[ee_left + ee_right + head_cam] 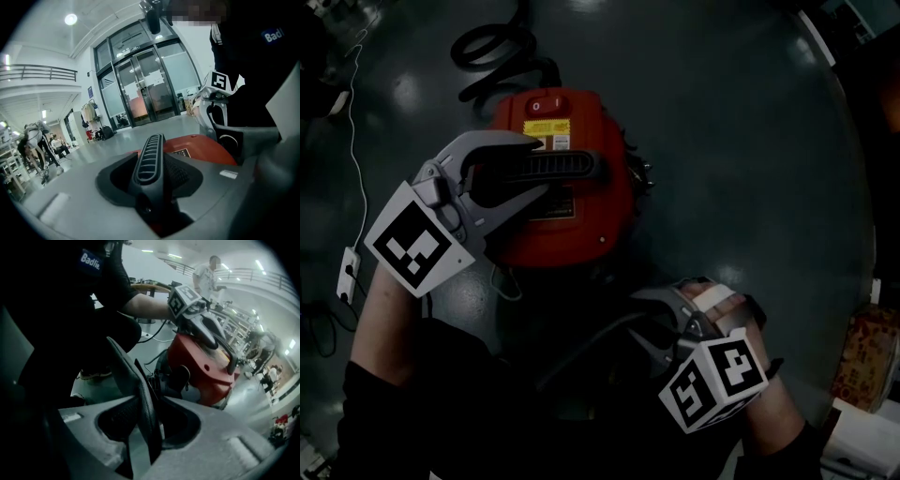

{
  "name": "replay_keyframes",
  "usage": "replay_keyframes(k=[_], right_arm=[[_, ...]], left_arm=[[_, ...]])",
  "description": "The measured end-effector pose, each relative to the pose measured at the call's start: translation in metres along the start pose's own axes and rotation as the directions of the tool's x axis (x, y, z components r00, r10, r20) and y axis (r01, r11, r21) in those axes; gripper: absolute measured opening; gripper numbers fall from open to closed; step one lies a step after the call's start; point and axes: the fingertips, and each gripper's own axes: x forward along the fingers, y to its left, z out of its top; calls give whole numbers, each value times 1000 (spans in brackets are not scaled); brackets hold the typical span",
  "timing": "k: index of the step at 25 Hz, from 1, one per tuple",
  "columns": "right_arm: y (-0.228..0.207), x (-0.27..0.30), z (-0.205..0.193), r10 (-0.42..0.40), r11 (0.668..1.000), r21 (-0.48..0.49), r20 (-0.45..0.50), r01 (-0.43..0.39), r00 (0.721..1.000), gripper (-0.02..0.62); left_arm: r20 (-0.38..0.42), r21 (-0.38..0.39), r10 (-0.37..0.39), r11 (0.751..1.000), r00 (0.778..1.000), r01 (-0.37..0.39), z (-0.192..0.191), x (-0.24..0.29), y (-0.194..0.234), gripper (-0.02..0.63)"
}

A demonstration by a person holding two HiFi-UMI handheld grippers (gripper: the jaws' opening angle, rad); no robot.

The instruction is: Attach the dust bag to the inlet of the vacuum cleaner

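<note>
The vacuum's red motor head [581, 220] lies on the dark floor, its black ribbed handle [577, 167] across the top. My left gripper [539, 171] is shut on that handle, and in the left gripper view the handle [149, 159] fills the gap between the jaws. Lower right, my right gripper [642, 328] reaches into a dark area below the red head. In the right gripper view a thin dark curved edge [136, 385] stands between the jaws with a gap beside it, so the right gripper [145, 427] is open. I cannot tell what that edge belongs to. No dust bag is recognisable.
A black hose [492, 56] coils on the floor beyond the red head. A white power strip [347, 272] with its cable lies at the left. A yellowish box [862, 356] stands at the right edge. Glass doors [140, 89] and people are far behind.
</note>
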Motion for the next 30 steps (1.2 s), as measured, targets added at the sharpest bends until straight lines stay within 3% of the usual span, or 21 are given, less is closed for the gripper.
replay_keyframes(k=[5, 9, 12, 15, 19, 30], right_arm=[[4, 3, 7, -4, 980, -197, -104, -17, 995, 116], [9, 4, 6, 61, 971, -221, -141, -91, 988, 63], [9, 3, 6, 57, 988, -135, -114, -72, 992, 58], [6, 2, 5, 14, 999, 39, -53, -12, 998, 60], [0, 2, 4, -47, 961, 273, 11, 42, 999, 72], [0, 4, -8, -120, 883, 459, 31, 92, 992, 77]], left_arm=[[1, 3, 0, 1000, 1000, 0, 0, 0, 0, 146], [1, 5, -1, 1000, 1000, 1, 0, 0, 0, 146], [-2, 5, 4, 1000, 1000, -4, 0, -1, 0, 146], [-2, 7, 6, 1000, 1000, -6, 1, 0, 1, 146], [-4, 3, 7, 1000, 1000, -7, 0, 0, 0, 146], [-10, -4, 9, 1000, 1000, -9, 0, 0, 0, 146]])
